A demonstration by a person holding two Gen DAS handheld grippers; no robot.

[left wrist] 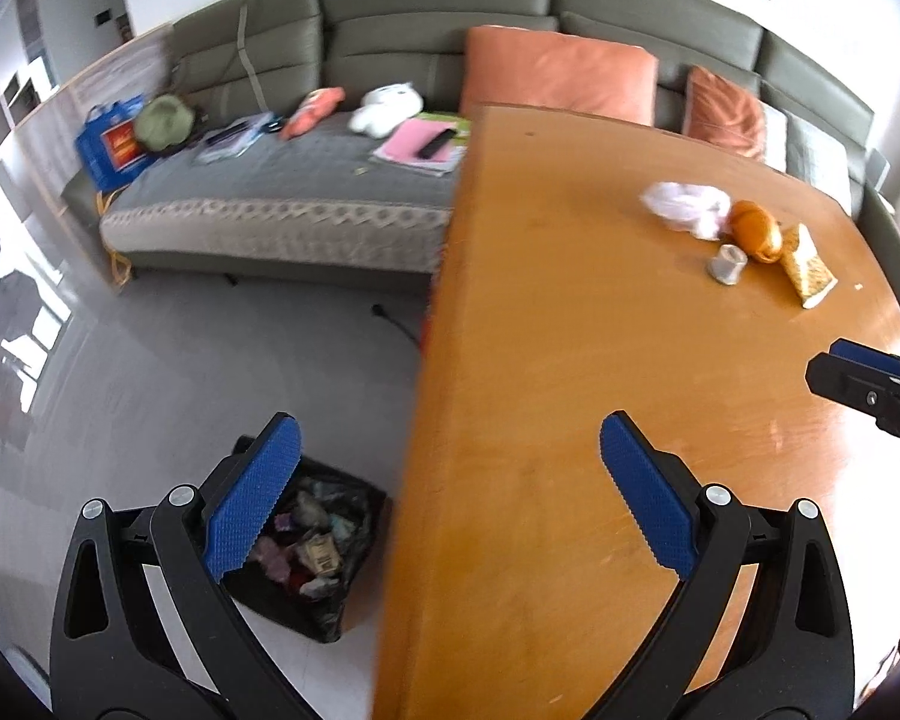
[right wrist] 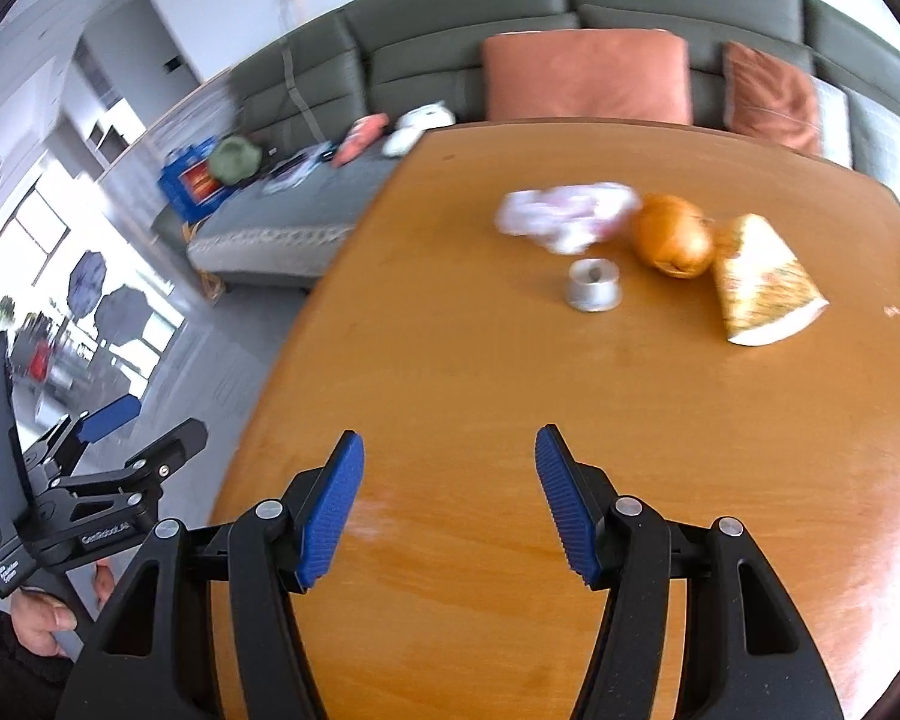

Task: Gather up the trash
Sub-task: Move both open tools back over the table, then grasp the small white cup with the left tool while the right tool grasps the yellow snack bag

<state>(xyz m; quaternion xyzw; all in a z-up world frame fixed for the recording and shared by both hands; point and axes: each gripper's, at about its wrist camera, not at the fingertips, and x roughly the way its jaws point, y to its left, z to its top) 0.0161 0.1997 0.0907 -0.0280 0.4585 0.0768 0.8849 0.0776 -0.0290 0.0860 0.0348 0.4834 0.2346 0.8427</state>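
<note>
Four pieces of litter wait in a loose cluster on the far part of a glossy orange-brown wooden table [right wrist: 510,396]: a crumpled white-and-pink plastic wrapper [right wrist: 567,216], a small squat grey metal cup [right wrist: 594,283], a round golden-brown bun-like lump [right wrist: 673,235] and a flattened yellow patterned paper cup [right wrist: 762,282]. The lump sits just beside the wrapper and touches the paper cup; the metal cup stands a little apart, nearest the camera.

Both hand-held tools are empty. The right gripper [right wrist: 450,504] hangs over bare tabletop with its ridged blue pads [right wrist: 333,510] standing moderately apart, well short of the pile. The left gripper [left wrist: 450,492] straddles the table's near-left edge, jaws spread wide, nothing between them. Below it on the pale floor sits a black bag-lined bin [left wrist: 312,546], already holding crumpled scraps.

By the look of it, this is the reach toward the next pickup. That move calls for carrying the right gripper forward over the metal cup, nearest and standing clear, lowering the pads either side of it and closing, then swinging across to the bin.
</note>
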